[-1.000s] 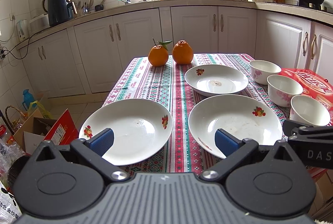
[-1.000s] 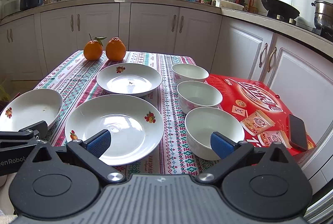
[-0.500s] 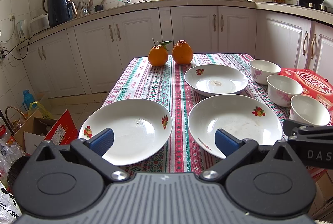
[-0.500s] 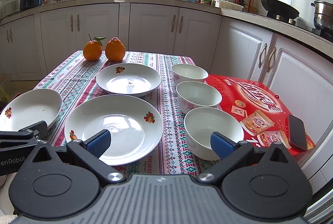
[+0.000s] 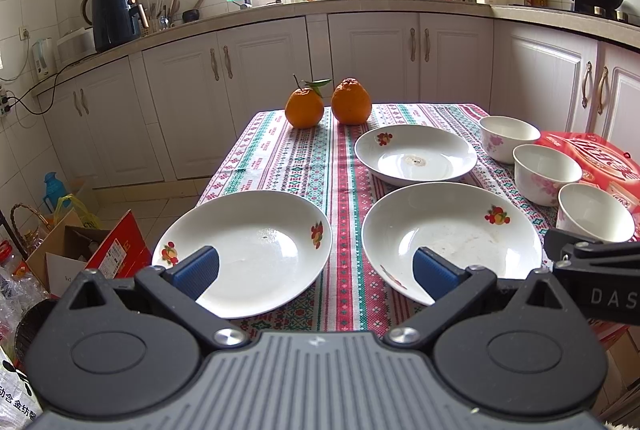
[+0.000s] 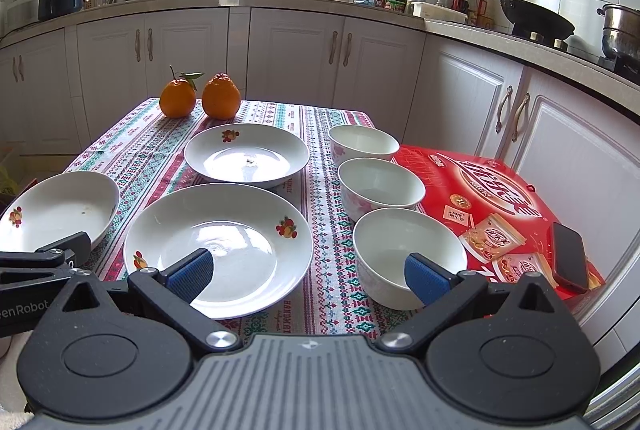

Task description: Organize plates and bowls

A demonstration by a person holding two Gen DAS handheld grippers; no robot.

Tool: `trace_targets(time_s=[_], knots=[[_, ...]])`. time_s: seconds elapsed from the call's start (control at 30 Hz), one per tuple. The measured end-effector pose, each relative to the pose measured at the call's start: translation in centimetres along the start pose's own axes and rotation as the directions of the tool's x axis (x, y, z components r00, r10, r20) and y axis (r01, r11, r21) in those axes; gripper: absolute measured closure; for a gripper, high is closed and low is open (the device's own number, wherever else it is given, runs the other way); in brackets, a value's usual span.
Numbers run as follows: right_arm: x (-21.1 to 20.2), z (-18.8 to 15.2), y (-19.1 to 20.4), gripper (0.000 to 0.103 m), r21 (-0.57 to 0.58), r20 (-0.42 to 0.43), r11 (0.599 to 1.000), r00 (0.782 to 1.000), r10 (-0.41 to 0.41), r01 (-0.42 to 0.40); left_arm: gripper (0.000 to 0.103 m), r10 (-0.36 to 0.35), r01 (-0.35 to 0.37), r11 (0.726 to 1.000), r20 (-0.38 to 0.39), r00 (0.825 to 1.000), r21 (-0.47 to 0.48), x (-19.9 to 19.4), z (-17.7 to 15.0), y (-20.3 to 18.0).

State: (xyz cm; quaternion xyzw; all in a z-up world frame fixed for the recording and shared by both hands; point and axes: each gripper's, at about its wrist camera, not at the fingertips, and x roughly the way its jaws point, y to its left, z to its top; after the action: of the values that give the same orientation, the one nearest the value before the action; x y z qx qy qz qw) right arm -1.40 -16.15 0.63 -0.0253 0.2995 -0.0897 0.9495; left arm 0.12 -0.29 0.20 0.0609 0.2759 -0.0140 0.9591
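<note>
Three white plates with fruit prints lie on the patterned tablecloth: a near left plate (image 5: 256, 246) (image 6: 56, 210), a near middle plate (image 5: 452, 234) (image 6: 224, 242) and a far plate (image 5: 416, 154) (image 6: 246, 154). Three white bowls stand in a row at the right: far bowl (image 6: 362, 142), middle bowl (image 6: 380, 186), near bowl (image 6: 404, 250) (image 5: 596, 210). My left gripper (image 5: 316, 272) is open and empty, just before the two near plates. My right gripper (image 6: 308, 272) is open and empty, between the middle plate and the near bowl.
Two oranges (image 5: 328, 104) sit at the table's far end. A red box (image 6: 500, 206) with a dark phone (image 6: 570, 256) on it lies right of the bowls. White cabinets and a cluttered counter run behind. Boxes and bags (image 5: 80, 250) stand on the floor at left.
Almost nothing has changed. The right wrist view has shifted very slightly. Both grippers stay open in the same place.
</note>
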Motion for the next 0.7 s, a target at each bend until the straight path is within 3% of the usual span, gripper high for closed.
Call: trace_targets(time_s=[0.7], knots=[[-0.14, 0.28, 0.33, 0.000, -0.023, 0.015, 1.000, 1.000, 0.007, -0.007, 0.001, -0.001, 0.001, 1.000, 0.004, 1.000, 0.003, -0.03, 0.32, 0.35]])
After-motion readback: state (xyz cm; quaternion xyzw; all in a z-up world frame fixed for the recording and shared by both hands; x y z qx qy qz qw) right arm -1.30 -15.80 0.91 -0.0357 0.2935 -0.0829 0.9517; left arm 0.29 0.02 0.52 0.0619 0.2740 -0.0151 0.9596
